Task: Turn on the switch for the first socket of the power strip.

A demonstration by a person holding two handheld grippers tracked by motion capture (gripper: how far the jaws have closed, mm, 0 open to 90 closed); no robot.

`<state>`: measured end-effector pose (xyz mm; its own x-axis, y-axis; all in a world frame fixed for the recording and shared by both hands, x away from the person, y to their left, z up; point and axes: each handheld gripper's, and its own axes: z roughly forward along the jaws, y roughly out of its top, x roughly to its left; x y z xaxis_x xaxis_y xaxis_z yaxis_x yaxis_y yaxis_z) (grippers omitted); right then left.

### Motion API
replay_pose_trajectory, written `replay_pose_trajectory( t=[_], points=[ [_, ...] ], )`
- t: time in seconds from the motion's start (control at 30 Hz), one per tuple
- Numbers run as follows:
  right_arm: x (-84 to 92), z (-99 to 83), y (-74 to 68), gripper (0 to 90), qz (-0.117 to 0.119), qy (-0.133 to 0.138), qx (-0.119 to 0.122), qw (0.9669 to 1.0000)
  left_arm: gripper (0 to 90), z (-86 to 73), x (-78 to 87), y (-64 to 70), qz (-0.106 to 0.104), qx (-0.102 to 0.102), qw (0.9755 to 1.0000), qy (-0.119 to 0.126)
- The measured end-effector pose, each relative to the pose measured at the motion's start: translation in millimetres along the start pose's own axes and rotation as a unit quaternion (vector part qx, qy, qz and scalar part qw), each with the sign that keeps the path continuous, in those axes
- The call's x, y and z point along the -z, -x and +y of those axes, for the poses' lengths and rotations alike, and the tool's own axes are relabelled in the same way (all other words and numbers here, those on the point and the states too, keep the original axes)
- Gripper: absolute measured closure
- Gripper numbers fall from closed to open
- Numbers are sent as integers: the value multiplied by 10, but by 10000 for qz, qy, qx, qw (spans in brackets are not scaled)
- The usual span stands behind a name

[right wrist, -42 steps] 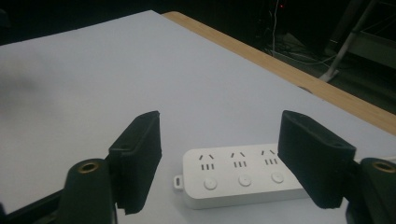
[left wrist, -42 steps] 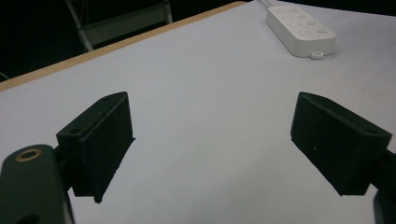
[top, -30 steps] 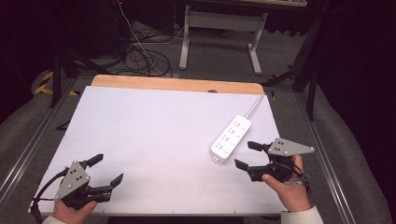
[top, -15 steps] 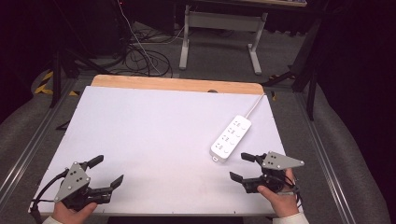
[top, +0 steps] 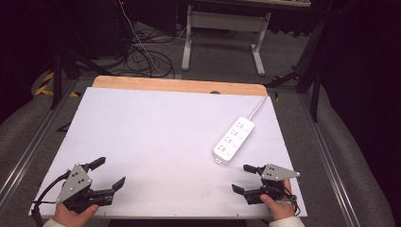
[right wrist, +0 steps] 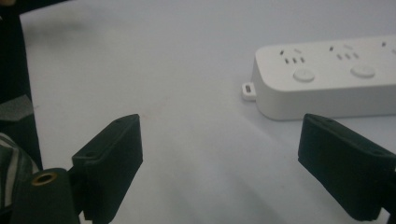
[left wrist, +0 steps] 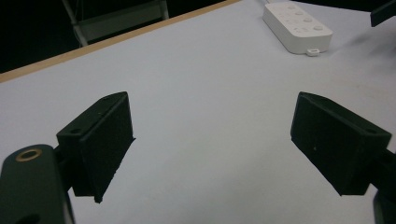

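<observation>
A white power strip point(top: 233, 139) lies slantwise on the right side of the white table top point(top: 156, 137), and its cord runs off over the far right corner. My right gripper point(top: 240, 178) rests near the front right edge, open, just short of the strip's near end. In the right gripper view its jaws point(right wrist: 219, 154) stand wide apart with nothing between them, and the power strip point(right wrist: 336, 77) lies beyond them to the right. My left gripper point(top: 109, 172) sits at the front left corner, open and empty. From the left gripper point(left wrist: 210, 144), the power strip point(left wrist: 296, 21) shows far off.
A wooden strip point(top: 179, 85) runs along the table's far edge. Beyond it are tangled cables point(top: 142, 56) on the floor and a white metal stand point(top: 222, 33). Metal rails point(top: 326, 156) flank the table on both sides.
My right gripper has drawn back toward the front edge, away from the power strip's near end. The left gripper has hardly moved.
</observation>
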<state>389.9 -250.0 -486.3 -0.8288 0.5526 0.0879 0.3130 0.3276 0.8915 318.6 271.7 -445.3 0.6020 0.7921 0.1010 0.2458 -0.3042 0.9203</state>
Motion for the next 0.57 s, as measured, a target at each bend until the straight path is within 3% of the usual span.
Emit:
replay_pose_trajectory(
  t=[0.13, 0.2, 0.43, 0.57],
  points=[
    [-53, -25, 5, 190, -108, -370, -233, 9990, 136, -15, -11, -18, 46, 29, 10000, 6],
    [-52, -32, 27, 190, 10, -316, -340, 9989, 136, -20, -17, -30, 28, 20, 10000, 3],
    [-54, -31, 16, 134, -238, -436, 98, 9987, 132, -42, -43, -43, 15, 76, 9999, 83],
    [-26, -19, 19, 129, -317, -393, 196, 9985, 136, -66, -58, -45, 111, 31, 9998, 144]
  ],
)
